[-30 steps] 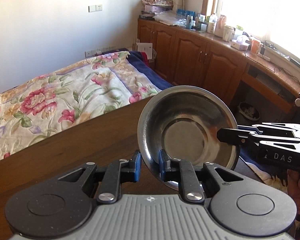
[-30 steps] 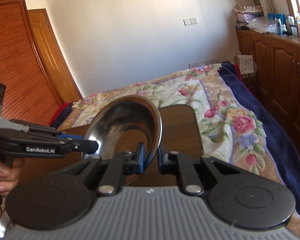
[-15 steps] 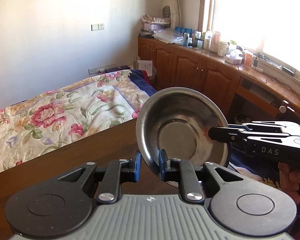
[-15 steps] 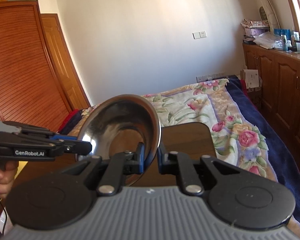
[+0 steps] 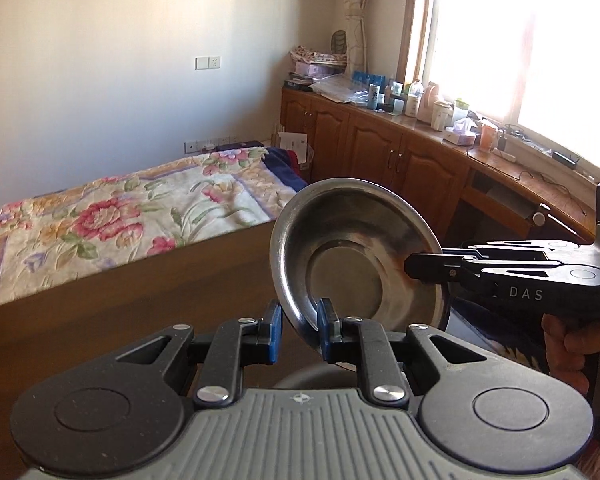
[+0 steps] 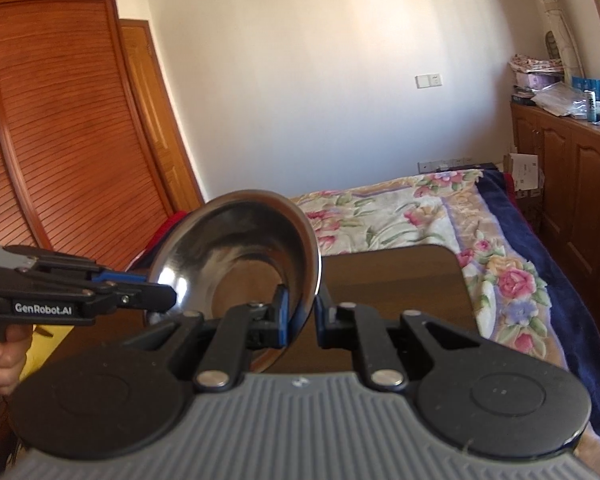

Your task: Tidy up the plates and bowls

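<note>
A stainless steel bowl point(image 5: 352, 256) is held tilted in the air above a brown wooden table point(image 5: 140, 304). My left gripper point(image 5: 299, 330) is shut on its near rim. My right gripper point(image 5: 414, 270) comes in from the right and is shut on the bowl's right rim. In the right wrist view the same bowl point(image 6: 240, 256) stands on edge between my right gripper's pads point(image 6: 300, 318), and my left gripper point(image 6: 168, 294) grips its left rim. A second grey dish point(image 5: 316, 378) peeks out below the bowl, mostly hidden.
A bed with a floral cover point(image 5: 112, 216) lies beyond the table. Wooden cabinets point(image 5: 400, 160) with bottles and clutter run under the window at right. A slatted wooden wardrobe point(image 6: 60, 140) stands at left. The table's far corner point(image 6: 440, 264) shows in the right wrist view.
Both grippers have lifted the bowl higher together. The table and bed sit lower in both views. Both grips are unchanged.
</note>
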A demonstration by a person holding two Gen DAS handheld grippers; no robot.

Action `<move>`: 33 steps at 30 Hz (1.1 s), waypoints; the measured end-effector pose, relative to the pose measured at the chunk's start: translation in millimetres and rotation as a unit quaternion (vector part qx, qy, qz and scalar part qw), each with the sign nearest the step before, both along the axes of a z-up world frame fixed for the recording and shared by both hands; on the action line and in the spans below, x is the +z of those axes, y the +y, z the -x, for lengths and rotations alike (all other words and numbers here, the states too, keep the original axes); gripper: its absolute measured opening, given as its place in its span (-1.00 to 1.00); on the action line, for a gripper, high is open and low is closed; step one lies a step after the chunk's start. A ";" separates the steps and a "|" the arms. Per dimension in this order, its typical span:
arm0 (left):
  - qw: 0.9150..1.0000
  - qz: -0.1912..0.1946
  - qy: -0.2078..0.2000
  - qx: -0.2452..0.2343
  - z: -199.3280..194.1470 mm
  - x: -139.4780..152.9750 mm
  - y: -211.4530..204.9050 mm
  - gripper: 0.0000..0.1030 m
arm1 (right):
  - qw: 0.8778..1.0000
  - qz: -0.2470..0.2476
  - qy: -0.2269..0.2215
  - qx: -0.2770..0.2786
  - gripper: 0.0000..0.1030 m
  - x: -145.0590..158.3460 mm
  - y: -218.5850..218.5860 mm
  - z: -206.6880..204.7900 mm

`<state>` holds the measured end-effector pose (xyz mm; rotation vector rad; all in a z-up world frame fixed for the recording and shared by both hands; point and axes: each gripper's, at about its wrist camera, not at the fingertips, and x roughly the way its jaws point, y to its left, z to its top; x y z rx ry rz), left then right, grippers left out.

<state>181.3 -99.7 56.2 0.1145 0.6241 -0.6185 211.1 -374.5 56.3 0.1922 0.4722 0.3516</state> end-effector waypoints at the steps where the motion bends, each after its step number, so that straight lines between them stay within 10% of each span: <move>1: 1.000 0.000 0.001 0.002 3.9 -1.5 3.0 -0.61 | 1.000 0.001 0.002 0.004 -0.71 -1.4 3.2 2.3; 33: 0.999 -0.030 0.007 0.014 71.4 -75.2 36.6 -0.61 | 0.995 0.057 0.041 0.067 -0.71 -47.2 50.1 59.4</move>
